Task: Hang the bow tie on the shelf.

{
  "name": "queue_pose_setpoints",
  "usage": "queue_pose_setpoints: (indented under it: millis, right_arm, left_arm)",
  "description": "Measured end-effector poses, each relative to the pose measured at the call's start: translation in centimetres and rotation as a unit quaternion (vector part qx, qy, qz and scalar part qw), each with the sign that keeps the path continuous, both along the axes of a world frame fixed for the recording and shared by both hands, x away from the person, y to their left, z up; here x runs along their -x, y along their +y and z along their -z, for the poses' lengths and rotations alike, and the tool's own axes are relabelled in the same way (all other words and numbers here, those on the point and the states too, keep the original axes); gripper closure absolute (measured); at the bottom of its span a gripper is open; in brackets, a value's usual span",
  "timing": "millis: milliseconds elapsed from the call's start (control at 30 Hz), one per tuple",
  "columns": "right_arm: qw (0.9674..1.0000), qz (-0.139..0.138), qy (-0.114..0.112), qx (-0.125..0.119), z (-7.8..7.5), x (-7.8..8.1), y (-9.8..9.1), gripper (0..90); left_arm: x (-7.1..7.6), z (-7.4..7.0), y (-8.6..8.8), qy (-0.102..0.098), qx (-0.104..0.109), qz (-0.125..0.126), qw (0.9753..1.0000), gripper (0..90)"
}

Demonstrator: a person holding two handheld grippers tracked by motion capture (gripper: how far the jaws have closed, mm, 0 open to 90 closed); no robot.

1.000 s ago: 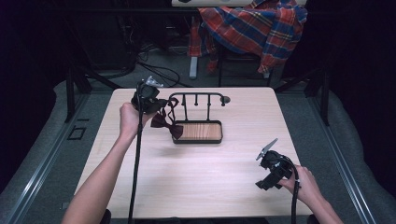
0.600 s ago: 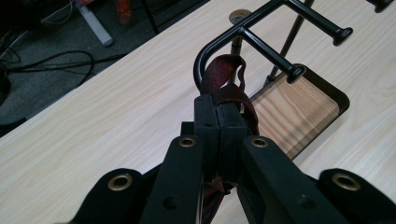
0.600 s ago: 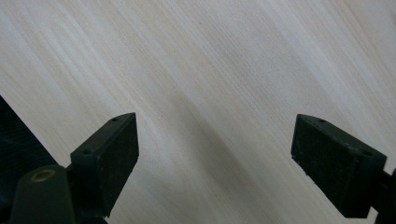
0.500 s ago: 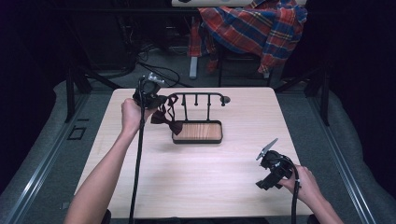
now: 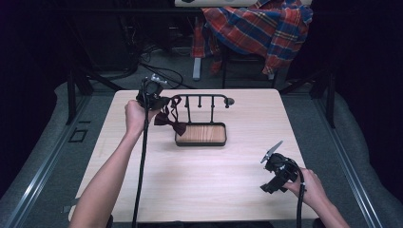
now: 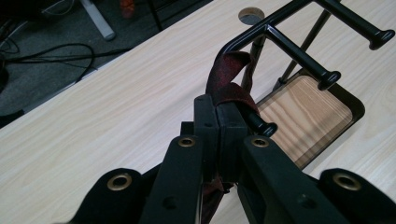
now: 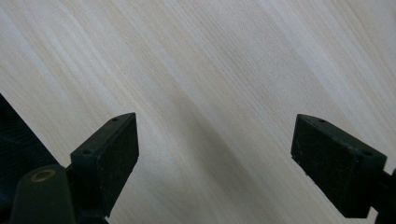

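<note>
Dark-red bow tie (image 5: 169, 122) hangs half-hooked at the black rack's (image 5: 199, 98) left end, upper centre, its strap pinched in the left gripper (image 6: 217, 112), release outstanding; the right gripper (image 7: 215, 149) gapes wide over bare table (image 5: 228, 180) lower right.

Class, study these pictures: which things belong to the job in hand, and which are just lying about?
In the job:
- left tongs, shut on the strap
- dark red bow tie and its strap
- black hook rack with wooden tray

Lying about:
- right tongs, open over the table
- plaid shirt
- floor cables
</note>
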State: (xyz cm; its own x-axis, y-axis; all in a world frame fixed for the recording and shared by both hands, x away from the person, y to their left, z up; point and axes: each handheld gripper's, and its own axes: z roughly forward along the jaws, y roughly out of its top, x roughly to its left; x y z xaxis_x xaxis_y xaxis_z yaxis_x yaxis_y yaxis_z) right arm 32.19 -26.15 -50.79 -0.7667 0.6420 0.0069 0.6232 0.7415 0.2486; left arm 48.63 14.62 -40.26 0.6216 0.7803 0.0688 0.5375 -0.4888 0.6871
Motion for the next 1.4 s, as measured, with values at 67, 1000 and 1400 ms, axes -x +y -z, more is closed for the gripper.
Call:
queue_pose_setpoints:
  millis: [67,1000,1400]
  right_arm:
    - [1.0000,0.000,0.001,0.000,0.0,0.0,0.0,14.8]
    - [1.0000,0.001,0.002,-0.002,0.0,0.0,0.0,14.7]
    - [0.9999,0.005,0.000,-0.012,0.1,0.1,0.0,14.7]
  left_arm:
    - [0.0,0.2,0.0,0.001,-0.001,0.000,1.0000,88.9]
    - [-0.3,2.8,0.5,0.042,-0.003,-0.010,0.9991,73.5]
    - [0.8,2.9,2.4,0.033,0.010,-0.025,0.9991,29.8]
